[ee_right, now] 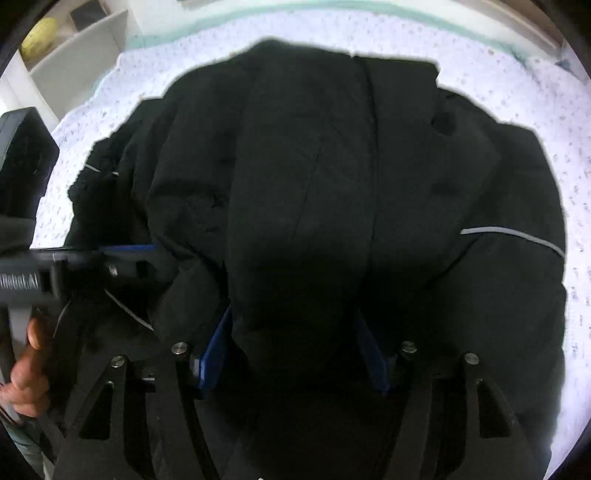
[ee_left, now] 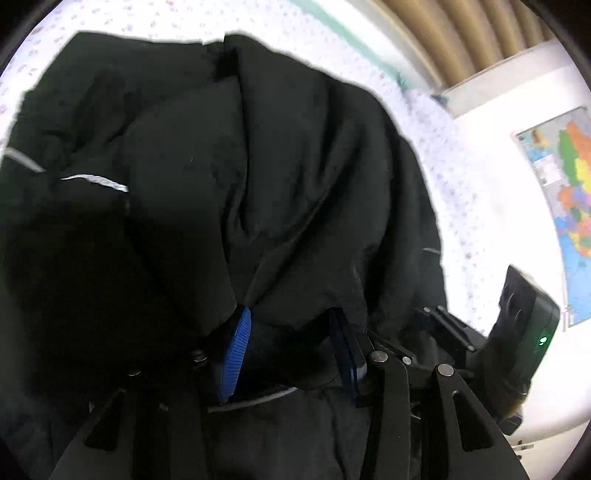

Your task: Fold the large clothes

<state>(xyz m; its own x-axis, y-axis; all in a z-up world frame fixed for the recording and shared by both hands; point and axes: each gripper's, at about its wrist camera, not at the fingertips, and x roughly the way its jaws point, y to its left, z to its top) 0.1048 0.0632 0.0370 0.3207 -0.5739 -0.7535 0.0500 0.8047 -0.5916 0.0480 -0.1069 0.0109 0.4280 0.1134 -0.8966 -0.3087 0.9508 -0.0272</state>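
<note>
Left wrist view: the left hand-held gripper [ee_left: 291, 343] has its blue pads [ee_left: 234, 360] clamped on a fold of the black jacket [ee_left: 258, 166], which fills the centre of the frame and lies on the patterned bed sheet [ee_left: 443, 155]. A map [ee_left: 569, 192] hangs at right.

Right wrist view: the right hand-held gripper [ee_right: 295, 350] grips a thick bunch of the black jacket [ee_right: 332, 184] between its fingers. A shelf unit [ee_right: 74, 55] at upper left holds a yellow item [ee_right: 37, 35].

Home bedroom; floral bedsheet [ee_right: 517, 92]; wall map [ee_left: 565, 192]; curtains [ee_left: 461, 33]; white shelving [ee_right: 81, 55].
</note>
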